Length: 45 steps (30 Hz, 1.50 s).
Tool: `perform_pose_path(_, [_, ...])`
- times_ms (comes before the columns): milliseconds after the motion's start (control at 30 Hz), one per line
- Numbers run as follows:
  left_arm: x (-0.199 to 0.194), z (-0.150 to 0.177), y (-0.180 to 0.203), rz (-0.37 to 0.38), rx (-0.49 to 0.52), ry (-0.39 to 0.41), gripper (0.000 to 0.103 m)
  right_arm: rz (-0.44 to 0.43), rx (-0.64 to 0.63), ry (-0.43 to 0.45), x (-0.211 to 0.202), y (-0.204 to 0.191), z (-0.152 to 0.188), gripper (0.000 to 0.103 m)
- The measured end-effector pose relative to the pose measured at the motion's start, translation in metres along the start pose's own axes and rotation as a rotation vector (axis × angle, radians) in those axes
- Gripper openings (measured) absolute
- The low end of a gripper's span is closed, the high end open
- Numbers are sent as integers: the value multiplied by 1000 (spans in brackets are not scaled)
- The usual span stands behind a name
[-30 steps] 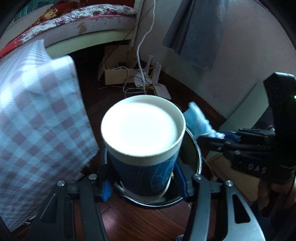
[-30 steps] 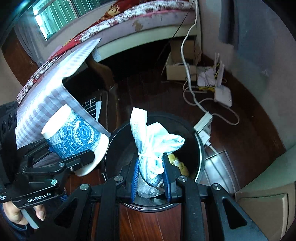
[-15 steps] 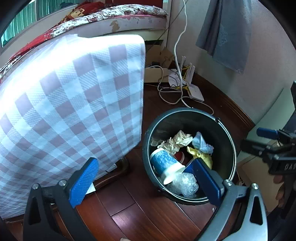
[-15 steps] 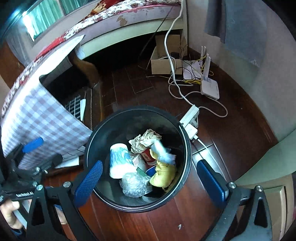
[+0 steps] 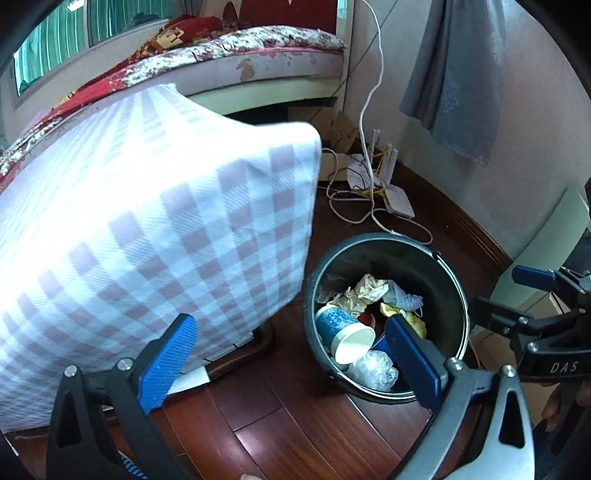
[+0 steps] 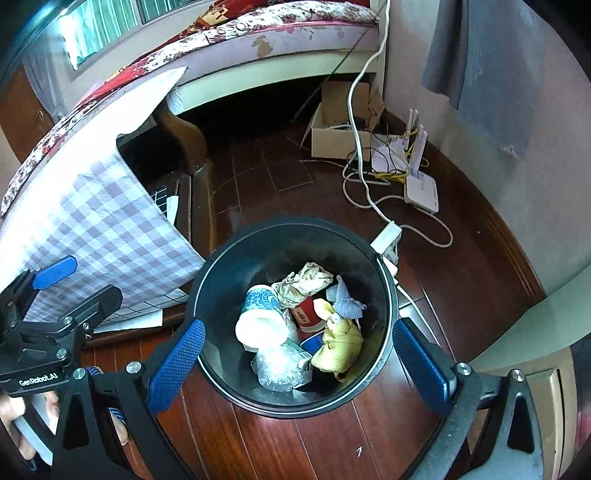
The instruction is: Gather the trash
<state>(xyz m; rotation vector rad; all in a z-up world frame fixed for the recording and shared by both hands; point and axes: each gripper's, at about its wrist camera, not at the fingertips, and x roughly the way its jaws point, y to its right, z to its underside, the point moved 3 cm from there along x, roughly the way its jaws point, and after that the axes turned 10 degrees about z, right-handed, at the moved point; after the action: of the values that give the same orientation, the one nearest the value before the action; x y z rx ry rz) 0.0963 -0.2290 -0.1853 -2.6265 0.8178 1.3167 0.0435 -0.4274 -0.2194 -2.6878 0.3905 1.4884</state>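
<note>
A black round bin (image 6: 236, 254) stands on the wood floor, and shows in the left wrist view too (image 5: 439, 266). In it lie a blue paper cup (image 6: 260, 314) on its side, a pale blue cloth bundle (image 6: 345, 299), crumpled paper (image 6: 306, 278), a yellow rag (image 6: 338, 341) and clear plastic (image 6: 275, 365). The cup (image 5: 341, 328) and bundle (image 5: 400, 297) show from the left too. My right gripper (image 6: 301, 363) is open and empty above the bin's near rim. My left gripper (image 5: 291, 356) is open and empty, left of the bin.
A table with a checked cloth (image 5: 155, 229) stands left of the bin. Cables, a white router (image 6: 421, 190) and a cardboard box (image 6: 336, 134) lie by the far wall. A power strip (image 6: 386, 238) lies beside the bin. A bed (image 6: 258, 33) runs along the back.
Both grippers let go: the blue cup and the cloth bundle dropped into the bin. Both grippers then opened wide and pulled back and up from the bin.
</note>
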Motion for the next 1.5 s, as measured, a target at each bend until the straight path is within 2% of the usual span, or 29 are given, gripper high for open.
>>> perform_pose_path(267, [-30,-6,-8,-33,1,37,102,31,-19,42,-24,-17,-5,102])
perform_pose_path(533, [-75,-14,-13,-57,-7,111,102,56,-25,158,-89,-34,-21,102])
perform_pose_path(733, [-109,-17,-17,-77,-20,145,102,73,-29,199,-129,-44,-25,102])
perform_pose_path(1267, [-194,-11,0,-49,-23,282,102,111,46,329,-239,-51,-16,102])
perform_pose_path(1500, [-211,-9,3,-41,-16,316,102,132,28,361,-263,-55,-10,102])
